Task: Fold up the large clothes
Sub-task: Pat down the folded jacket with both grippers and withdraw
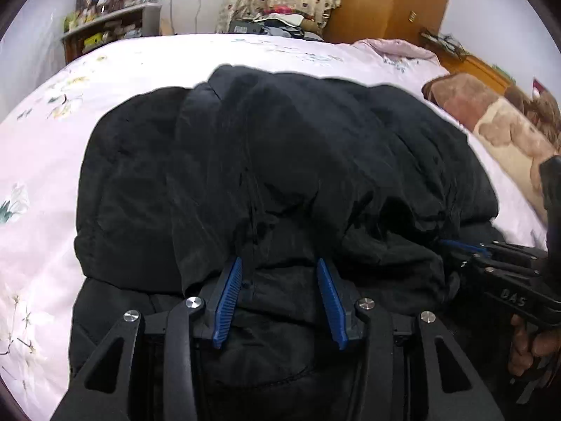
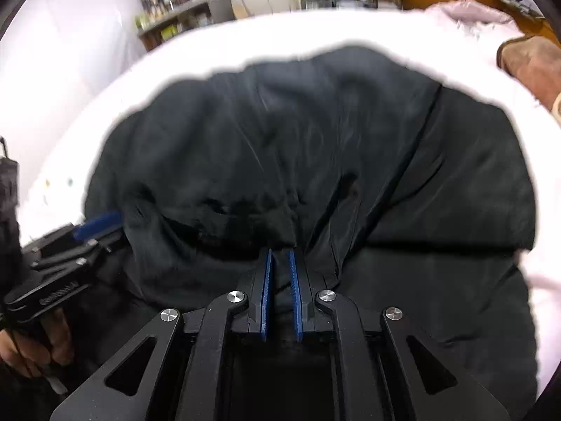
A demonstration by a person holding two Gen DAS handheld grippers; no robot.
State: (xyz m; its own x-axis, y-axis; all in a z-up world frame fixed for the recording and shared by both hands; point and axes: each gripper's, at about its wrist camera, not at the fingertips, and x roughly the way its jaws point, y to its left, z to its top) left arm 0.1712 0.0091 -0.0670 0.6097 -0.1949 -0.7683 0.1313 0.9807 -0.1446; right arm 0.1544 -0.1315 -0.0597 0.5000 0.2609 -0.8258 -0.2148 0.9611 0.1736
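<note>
A large black padded coat lies bunched on a bed with a pale pink flowered sheet. In the left wrist view my left gripper has its blue pads on either side of a thick fold at the coat's near edge and presses on it. My right gripper is shut on a thinner pinch of the same edge, with creases running out from its tips. Each gripper also shows in the other's view: the right gripper at the coat's right side, the left gripper at its left, each held by a hand.
A brown patterned blanket lies along the bed's right side, with a pink quilt beyond it. Past the bed stand a cluttered shelf, a pile of clothes and a wooden wardrobe.
</note>
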